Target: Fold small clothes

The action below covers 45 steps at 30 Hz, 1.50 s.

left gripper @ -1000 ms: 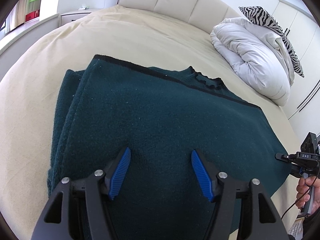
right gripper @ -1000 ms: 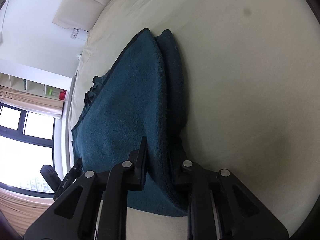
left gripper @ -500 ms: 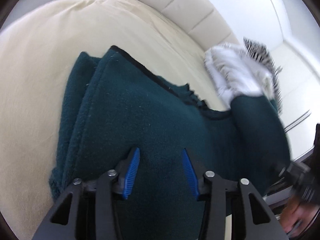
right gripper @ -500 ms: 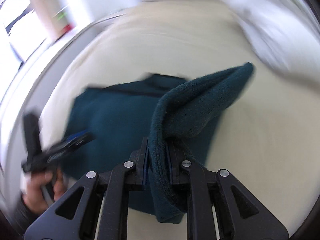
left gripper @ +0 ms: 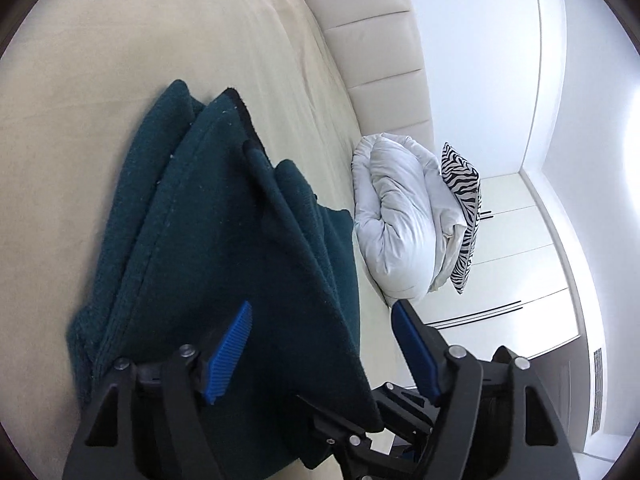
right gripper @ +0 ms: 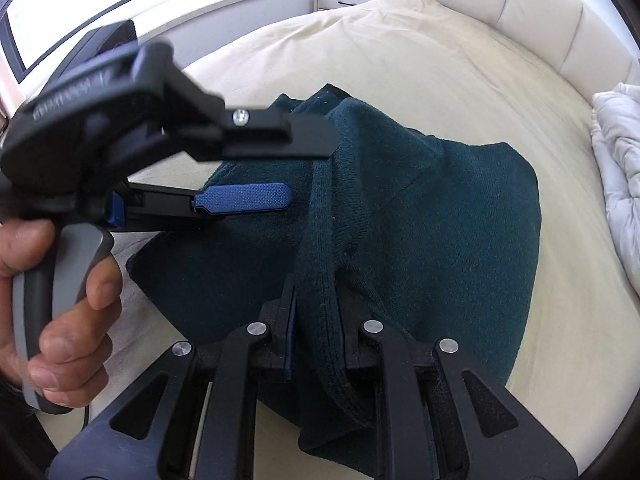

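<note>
The dark teal knitted garment (right gripper: 440, 216) lies folded on the cream-sheeted bed (right gripper: 400, 52), filling the middle of the right wrist view, with bare sheet all around it toward the padded cream headboard (right gripper: 532, 12) at upper right. The right hand-held gripper (right gripper: 316, 320), bottom centre, is clenched on a thick folded edge of the garment. The left hand-held gripper (left gripper: 320, 344) has its jaws opening; the garment's edge lies between the blue pads (left gripper: 230, 348), which do not press it. A crumpled white duvet (left gripper: 400, 216) and a zebra-striped pillow (left gripper: 462, 204) sit right of centre in the left wrist view, near the garment. A hand (right gripper: 60, 288) at lower left grips the handle, blurred.
</note>
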Tool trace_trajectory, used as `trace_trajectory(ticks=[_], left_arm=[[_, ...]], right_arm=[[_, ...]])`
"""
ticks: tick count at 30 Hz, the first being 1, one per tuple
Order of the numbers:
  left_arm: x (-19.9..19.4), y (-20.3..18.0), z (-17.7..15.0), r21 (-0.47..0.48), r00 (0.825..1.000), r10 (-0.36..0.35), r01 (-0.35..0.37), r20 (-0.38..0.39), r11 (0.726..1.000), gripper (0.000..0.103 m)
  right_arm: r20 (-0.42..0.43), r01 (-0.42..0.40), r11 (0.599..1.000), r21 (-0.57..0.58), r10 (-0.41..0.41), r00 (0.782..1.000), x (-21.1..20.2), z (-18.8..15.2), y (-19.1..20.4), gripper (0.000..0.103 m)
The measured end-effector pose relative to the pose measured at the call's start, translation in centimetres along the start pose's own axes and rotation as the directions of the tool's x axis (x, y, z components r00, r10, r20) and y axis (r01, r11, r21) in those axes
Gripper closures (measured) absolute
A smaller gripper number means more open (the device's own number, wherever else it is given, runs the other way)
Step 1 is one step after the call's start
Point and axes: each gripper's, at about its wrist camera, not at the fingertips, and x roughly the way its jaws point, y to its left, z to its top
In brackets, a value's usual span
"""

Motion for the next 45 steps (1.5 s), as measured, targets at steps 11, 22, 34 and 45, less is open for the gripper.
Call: trace_trajectory(ticks=[11, 22, 34, 45], left_arm=[[4.9, -1.6, 1.1, 0.062, 0.976, 0.170, -0.163, -0.134, 0.985, 0.040], [5.1, -1.2, 1.4, 0.077, 0.949, 0.267, -0.258, -0.166, 0.963, 0.078], [3.8, -0.9, 1.8, 0.112, 0.940, 0.288, -0.272, -0.180, 0.956, 0.068], [4.3, -1.4, 2.0, 0.113, 0.947, 0.226, -0.204, -0.229, 0.972, 0.048]], right_arm=[[0.104, -0.140, 0.987, -0.073, 0.148, 0.984, -5.6, -4.2, 0.3, 0.081], [0.275, -0.395, 0.906, 0.150, 0.346, 0.897, -11.5, -13.1, -8.2, 0.081], [0.217, -0.256, 0.957, 0.138, 0.223, 0.950, -5.1, -7.9, -6.6, 0.079], [0.187, -0.260, 0.962, -0.081, 0.271, 0.944, -2.7, -7.2, 0.2, 0.079]])
